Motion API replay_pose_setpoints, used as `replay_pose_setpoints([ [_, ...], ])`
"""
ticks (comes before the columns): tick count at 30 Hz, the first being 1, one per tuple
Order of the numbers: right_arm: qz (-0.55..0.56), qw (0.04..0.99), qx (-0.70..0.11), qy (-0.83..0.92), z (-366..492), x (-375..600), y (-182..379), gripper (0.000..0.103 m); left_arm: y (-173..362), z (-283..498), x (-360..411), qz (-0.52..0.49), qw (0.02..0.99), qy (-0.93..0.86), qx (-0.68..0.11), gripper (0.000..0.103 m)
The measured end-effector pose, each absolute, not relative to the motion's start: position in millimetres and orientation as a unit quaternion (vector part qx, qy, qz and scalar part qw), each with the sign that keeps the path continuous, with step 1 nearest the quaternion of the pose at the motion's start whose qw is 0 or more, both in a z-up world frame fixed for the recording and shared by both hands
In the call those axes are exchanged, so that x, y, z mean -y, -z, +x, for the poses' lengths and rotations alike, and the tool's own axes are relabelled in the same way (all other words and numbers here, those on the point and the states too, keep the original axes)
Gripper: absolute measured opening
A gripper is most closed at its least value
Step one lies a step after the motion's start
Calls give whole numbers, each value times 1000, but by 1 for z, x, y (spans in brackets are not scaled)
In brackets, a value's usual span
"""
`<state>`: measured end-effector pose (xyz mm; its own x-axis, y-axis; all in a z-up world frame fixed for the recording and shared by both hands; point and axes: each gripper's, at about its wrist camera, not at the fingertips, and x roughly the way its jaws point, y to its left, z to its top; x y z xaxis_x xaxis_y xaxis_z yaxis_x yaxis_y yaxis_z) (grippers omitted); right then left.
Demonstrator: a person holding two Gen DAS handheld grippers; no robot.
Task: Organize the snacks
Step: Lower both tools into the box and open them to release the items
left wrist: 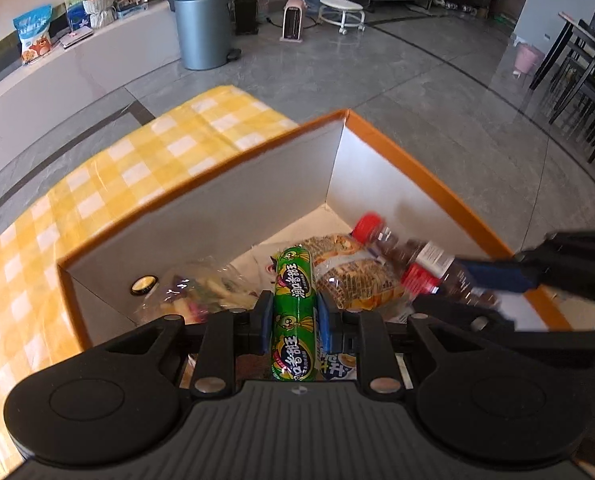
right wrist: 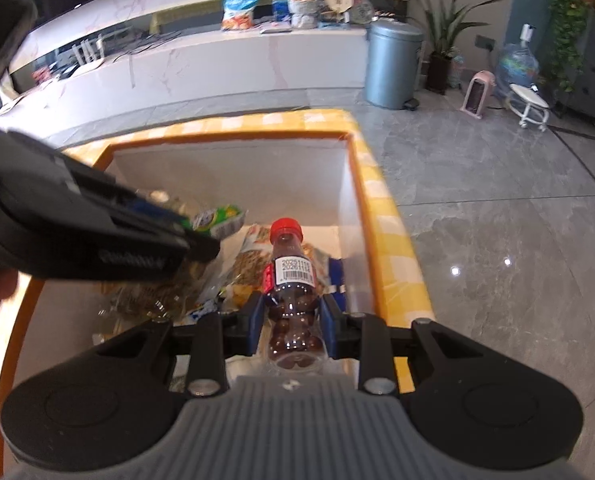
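An orange-rimmed white box (left wrist: pixel 233 208) stands on a yellow checked tablecloth (left wrist: pixel 109 176). My left gripper (left wrist: pixel 293 312) is shut on a green sausage pack (left wrist: pixel 293 280), held over the box. My right gripper (right wrist: pixel 291 314) is shut on a small red-capped bottle of dark candies (right wrist: pixel 291 280), also over the box (right wrist: pixel 233 172). In the left wrist view the bottle (left wrist: pixel 409 252) and the right gripper (left wrist: pixel 493 276) come in from the right. In the right wrist view the left gripper (right wrist: pixel 201 236) and the green pack (right wrist: pixel 217 218) come in from the left. Bread packs (left wrist: pixel 357 276) and a clear bag of snacks (left wrist: pixel 205 292) lie in the box.
The table's right edge drops to a grey tiled floor (right wrist: pixel 497 220). A grey bin (left wrist: pixel 203 26), a pink heater (left wrist: pixel 293 18) and a white stool (left wrist: pixel 341 10) stand far off. A white counter (right wrist: pixel 201 64) with a snack bag and teddy bear runs behind.
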<state>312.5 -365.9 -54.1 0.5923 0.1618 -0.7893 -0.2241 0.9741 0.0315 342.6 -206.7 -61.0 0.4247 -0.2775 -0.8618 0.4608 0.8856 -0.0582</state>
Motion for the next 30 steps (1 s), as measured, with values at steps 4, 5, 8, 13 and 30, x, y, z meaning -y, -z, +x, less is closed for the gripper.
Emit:
replay_pose_setpoints([
  [4,-44,892,-436,-109,312,367,57,28,62,342,205,93,843,215,-485,36],
  [5,-45,892,-436,-111,312,367,57,28,61,343,203,85,842,219,-486,42],
  [8,-46,892,-435,-110,314,367,57,28,57,342,197,69,843,224,-485,49],
  [13,-36,888,-443,-117,311,366,55,28,48,332,190,61,848,229,-475,52],
  [30,-46,874,-468,-124,272,363,55,29,37,262,166,45,847,254,-466,65],
])
